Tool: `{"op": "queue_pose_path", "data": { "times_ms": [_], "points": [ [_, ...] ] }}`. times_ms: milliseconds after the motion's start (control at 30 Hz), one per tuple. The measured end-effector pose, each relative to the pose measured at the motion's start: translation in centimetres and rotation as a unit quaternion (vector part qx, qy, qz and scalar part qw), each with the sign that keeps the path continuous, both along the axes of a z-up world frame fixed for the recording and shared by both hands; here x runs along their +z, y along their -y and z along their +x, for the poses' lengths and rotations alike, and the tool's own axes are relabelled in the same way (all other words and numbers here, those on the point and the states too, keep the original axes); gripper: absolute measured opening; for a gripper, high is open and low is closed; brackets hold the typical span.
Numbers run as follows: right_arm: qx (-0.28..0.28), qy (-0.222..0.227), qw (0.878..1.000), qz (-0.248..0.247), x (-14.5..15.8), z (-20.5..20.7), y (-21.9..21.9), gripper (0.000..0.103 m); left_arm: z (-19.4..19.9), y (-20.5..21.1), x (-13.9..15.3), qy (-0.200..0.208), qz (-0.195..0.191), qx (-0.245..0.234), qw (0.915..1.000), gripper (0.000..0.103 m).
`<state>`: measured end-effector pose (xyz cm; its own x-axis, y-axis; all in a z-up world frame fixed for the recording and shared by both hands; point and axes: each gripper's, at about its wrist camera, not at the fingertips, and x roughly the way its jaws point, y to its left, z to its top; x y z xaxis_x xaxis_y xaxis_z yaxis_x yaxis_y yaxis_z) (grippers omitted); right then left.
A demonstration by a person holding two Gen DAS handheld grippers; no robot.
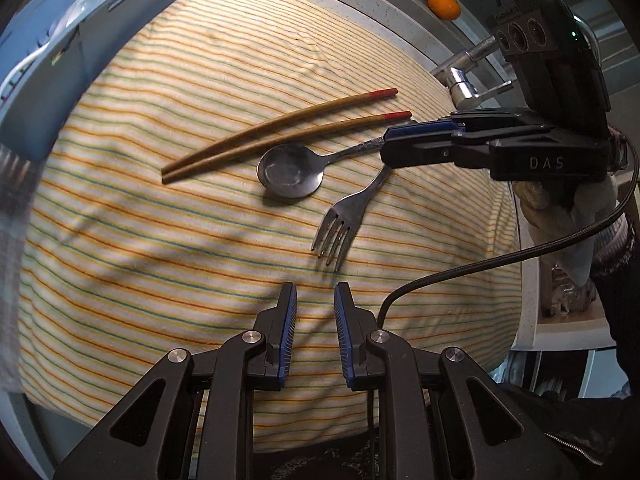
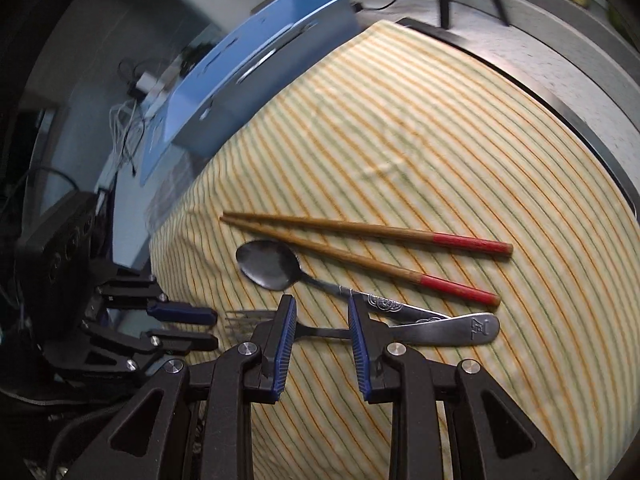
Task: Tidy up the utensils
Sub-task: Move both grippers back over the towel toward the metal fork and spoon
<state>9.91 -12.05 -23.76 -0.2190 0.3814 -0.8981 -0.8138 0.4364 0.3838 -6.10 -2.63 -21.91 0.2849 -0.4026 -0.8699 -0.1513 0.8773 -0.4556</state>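
Striped cloth (image 1: 200, 92): yellow, orange and green lines, spread over the counter, bearing every utensil.
Chopsticks (image 1: 280, 132): wooden, red-tipped, lying side by side at a slant on the cloth.
Spoon (image 1: 290, 174): steel, just beside the chopsticks, bowl up.
Fork (image 1: 340, 224): steel, its handle crossing under the spoon's handle.
Right gripper (image 2: 322, 308): tilted steeply down, jaws narrowly apart astride the fork's neck, pads not pressing it.
Left gripper (image 1: 315, 292): angled down over bare cloth near the fork's tines, jaws slightly parted, grasping nothing.
Blue bin (image 1: 60, 60): at the cloth's edge.
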Motion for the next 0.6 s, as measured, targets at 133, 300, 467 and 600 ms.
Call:
{"op": "queue_pose_path", "data": {
  "times_ms": [133, 300, 467, 600],
  "points": [
    [0.078, 0.019, 0.996, -0.032, -0.3, -1.1, -1.2, 0.024, -0.2, 0.0, 0.0, 0.004, -0.009, 0.015, 0.9998, 0.017],
    [0.17, 0.047, 0.982, -0.061, -0.3, -2.5, -2.5, 0.024, -0.2, 0.5, -0.1, 0.017, -0.019, 0.023, 0.9994, 0.016],
    [0.204, 0.066, 0.975, -0.063, -0.6, -2.6, -2.4, 0.024, -0.5, 0.4, -0.6, 0.017, -0.034, 0.057, 0.9976, 0.015],
    [0.229, 0.069, 0.969, -0.062, -0.5, -1.9, -1.6, 0.024, -1.5, 0.3, -0.4, 0.022, -0.039, 0.091, 0.9949, 0.015]
  ]
}}
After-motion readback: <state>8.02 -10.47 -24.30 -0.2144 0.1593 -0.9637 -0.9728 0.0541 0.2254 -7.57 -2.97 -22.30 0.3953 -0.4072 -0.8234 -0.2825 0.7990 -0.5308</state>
